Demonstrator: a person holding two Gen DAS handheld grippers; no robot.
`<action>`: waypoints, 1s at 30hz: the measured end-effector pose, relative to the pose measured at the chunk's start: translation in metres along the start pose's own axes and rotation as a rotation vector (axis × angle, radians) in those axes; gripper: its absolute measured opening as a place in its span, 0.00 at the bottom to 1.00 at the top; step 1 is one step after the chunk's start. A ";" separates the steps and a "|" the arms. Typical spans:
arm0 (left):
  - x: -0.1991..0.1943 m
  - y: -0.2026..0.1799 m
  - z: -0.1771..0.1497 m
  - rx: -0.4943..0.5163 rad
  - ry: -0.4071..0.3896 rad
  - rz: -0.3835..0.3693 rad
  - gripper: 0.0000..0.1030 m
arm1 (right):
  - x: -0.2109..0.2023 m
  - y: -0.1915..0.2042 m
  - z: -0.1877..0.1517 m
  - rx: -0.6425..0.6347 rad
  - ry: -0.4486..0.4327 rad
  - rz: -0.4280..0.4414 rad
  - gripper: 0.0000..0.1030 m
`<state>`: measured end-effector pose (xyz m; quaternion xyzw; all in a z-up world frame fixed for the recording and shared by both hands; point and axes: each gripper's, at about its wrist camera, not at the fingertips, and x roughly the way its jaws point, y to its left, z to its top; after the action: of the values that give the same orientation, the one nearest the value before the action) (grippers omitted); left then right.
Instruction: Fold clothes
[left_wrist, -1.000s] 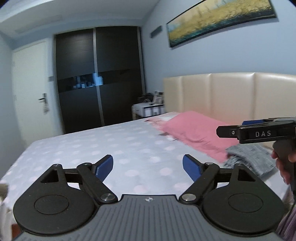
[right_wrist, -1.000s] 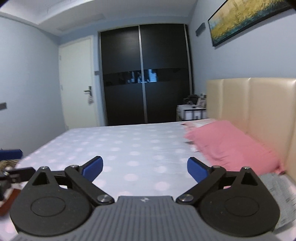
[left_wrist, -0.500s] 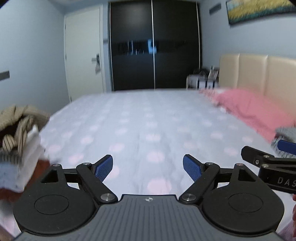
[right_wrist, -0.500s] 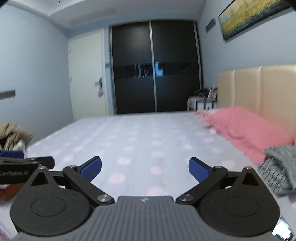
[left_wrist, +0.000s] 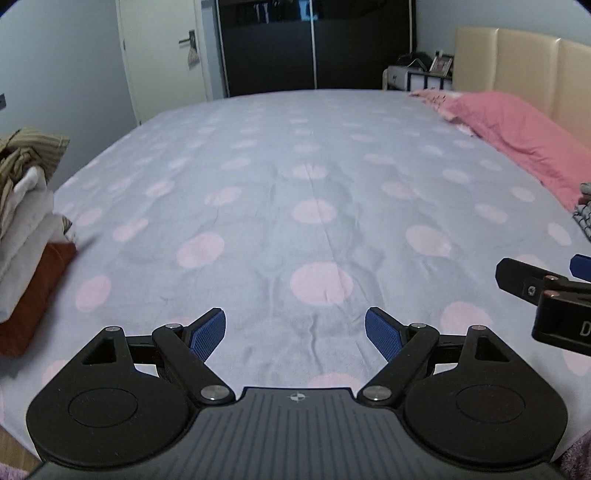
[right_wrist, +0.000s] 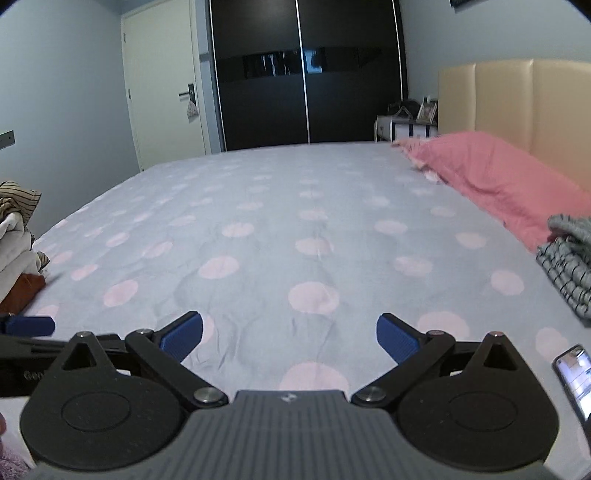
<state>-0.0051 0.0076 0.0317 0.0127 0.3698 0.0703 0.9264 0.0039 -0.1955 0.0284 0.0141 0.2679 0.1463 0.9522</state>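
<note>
A pile of unfolded clothes (left_wrist: 26, 221), striped, white and rust-red, lies at the bed's left edge; it also shows in the right wrist view (right_wrist: 16, 251). A grey checked garment (right_wrist: 569, 266) lies at the right by the pink pillow; its edge shows in the left wrist view (left_wrist: 583, 218). My left gripper (left_wrist: 294, 332) is open and empty, low over the dotted sheet. My right gripper (right_wrist: 289, 334) is open and empty, to the left gripper's right, and it shows in the left wrist view (left_wrist: 546, 288).
The bed (left_wrist: 295, 184) has a pale blue sheet with pink dots. A pink pillow (right_wrist: 491, 177) lies against the beige headboard (right_wrist: 517, 107). A phone (right_wrist: 576, 380) lies at the near right. A dark wardrobe (right_wrist: 306, 74), a door and a bedside stand are behind.
Both grippers have tilted down and swung left, so the bed fills the views. The clothes pile has come into view at the left. Both stay open.
</note>
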 end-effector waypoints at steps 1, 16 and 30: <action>0.002 0.002 -0.001 -0.004 0.006 0.005 0.81 | 0.004 -0.002 0.001 0.007 0.008 0.004 0.98; -0.010 0.023 -0.004 0.002 0.028 0.012 0.81 | 0.003 0.013 -0.004 -0.090 0.003 0.048 0.99; -0.010 0.022 -0.002 0.015 0.016 0.017 0.81 | -0.005 0.019 -0.004 -0.107 -0.010 0.070 0.98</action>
<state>-0.0168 0.0282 0.0388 0.0220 0.3774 0.0755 0.9227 -0.0075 -0.1789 0.0297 -0.0266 0.2542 0.1933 0.9473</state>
